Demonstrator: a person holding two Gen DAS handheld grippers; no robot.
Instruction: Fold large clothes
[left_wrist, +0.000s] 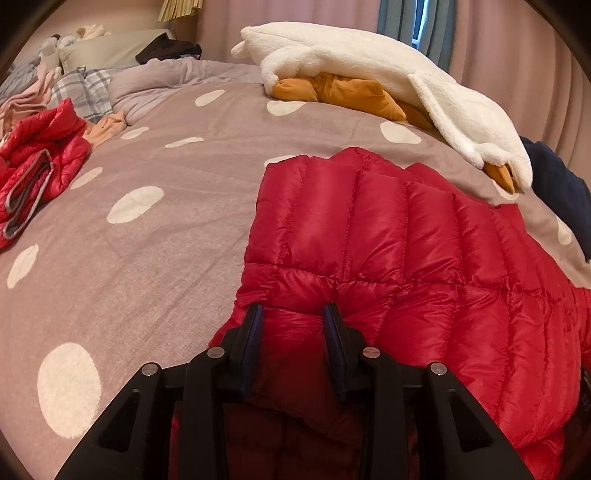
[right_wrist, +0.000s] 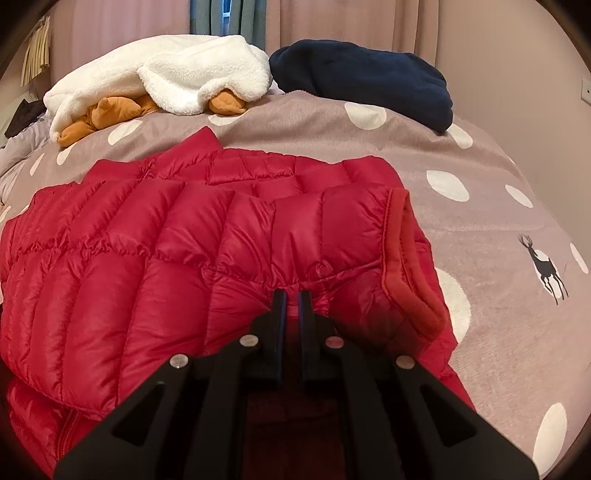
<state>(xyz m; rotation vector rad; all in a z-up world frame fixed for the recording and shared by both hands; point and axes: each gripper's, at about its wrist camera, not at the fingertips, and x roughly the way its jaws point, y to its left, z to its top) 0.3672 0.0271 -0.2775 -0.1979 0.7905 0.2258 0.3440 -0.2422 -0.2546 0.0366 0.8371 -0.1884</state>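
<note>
two grippers, one red down jacket (left_wrist: 388, 236) on the spotted bedcover (left_wrist: 147, 229)
left gripper (left_wrist: 293, 314) and right gripper (right_wrist: 289, 297) both pinch its glossy, quilted near edge.

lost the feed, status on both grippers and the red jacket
Left gripper and right gripper both clamped on red puffer jacket. Jacket lying part-folded on bed. Nothing in the way.

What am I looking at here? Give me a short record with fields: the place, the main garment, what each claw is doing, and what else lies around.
place: bed with a dotted grey cover
main garment: red puffer jacket, lying on the bed
left claw: pinching a thick fold at the jacket's near edge
right claw: shut tight on a thin fold of the jacket
beyond the jacket: white fleece over an orange garment, navy fleece
far left: second red jacket
</note>
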